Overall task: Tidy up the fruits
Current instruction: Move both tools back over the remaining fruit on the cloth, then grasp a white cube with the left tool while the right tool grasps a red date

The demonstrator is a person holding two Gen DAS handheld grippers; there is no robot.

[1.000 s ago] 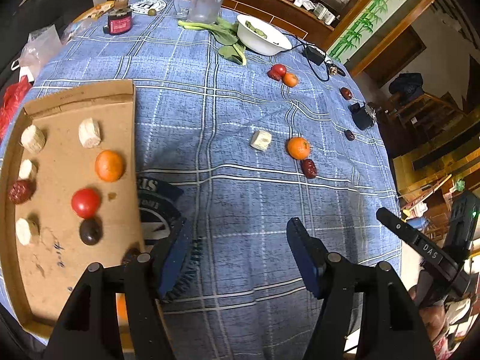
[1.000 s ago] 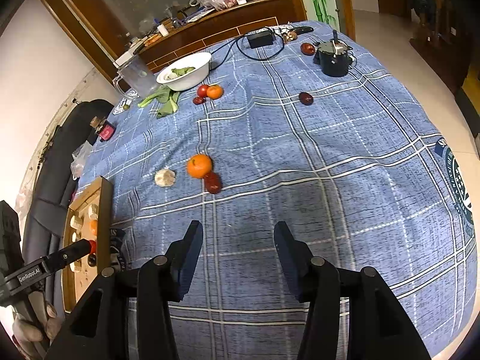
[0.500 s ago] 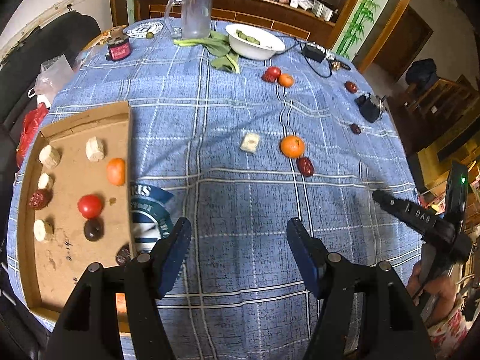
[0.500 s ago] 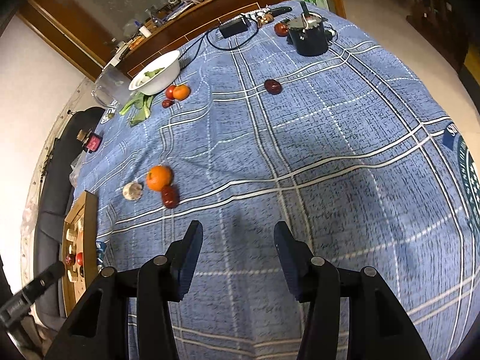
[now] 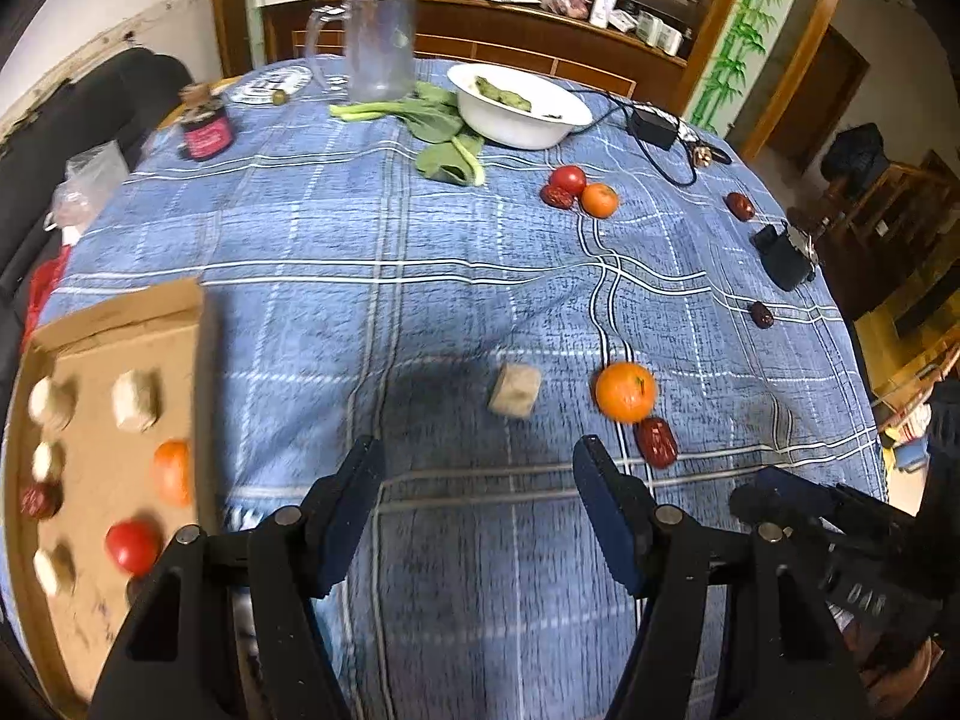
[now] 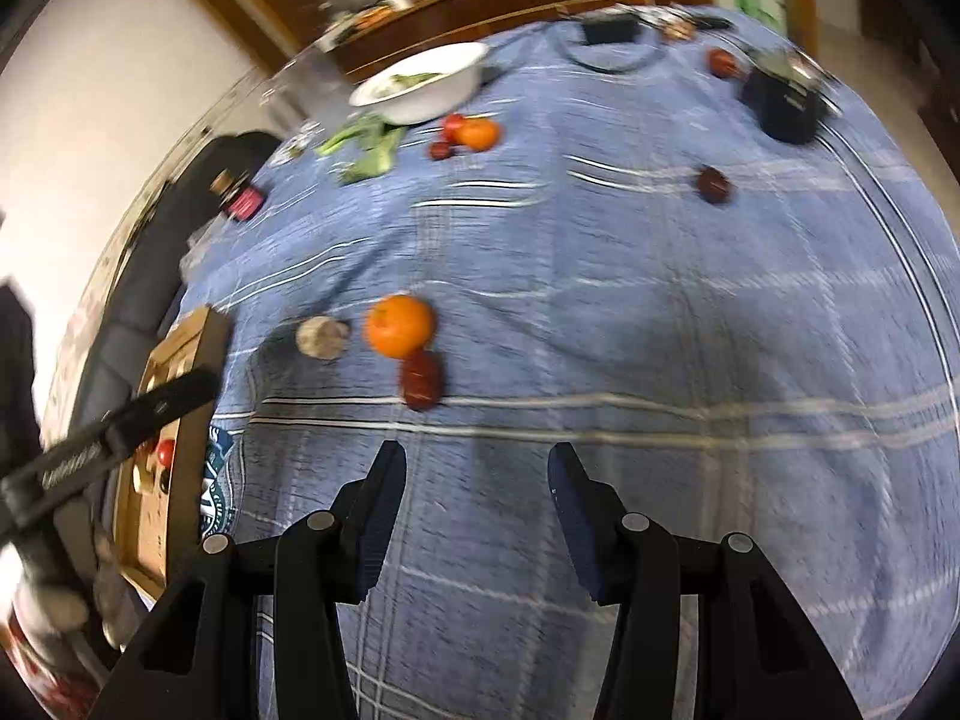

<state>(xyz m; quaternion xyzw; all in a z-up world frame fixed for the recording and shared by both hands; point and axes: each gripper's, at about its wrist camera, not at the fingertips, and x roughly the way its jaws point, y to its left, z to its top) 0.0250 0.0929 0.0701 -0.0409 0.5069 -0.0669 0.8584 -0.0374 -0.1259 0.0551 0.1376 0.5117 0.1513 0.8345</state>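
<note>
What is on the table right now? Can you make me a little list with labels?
table cover: blue checked cloth
tray: cardboard tray at the left edge, holding fruits and pale chunks
nearest loose pieces: pale chunk, orange, red date touching the orange
far group: tomato, small orange, date near the white bowl
left gripper: open, empty
right gripper: open, empty

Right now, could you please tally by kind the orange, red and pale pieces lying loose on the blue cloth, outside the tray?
Oranges: 2
Tomatoes: 1
Red dates: 4
Pale chunks: 1
Total: 8
</note>
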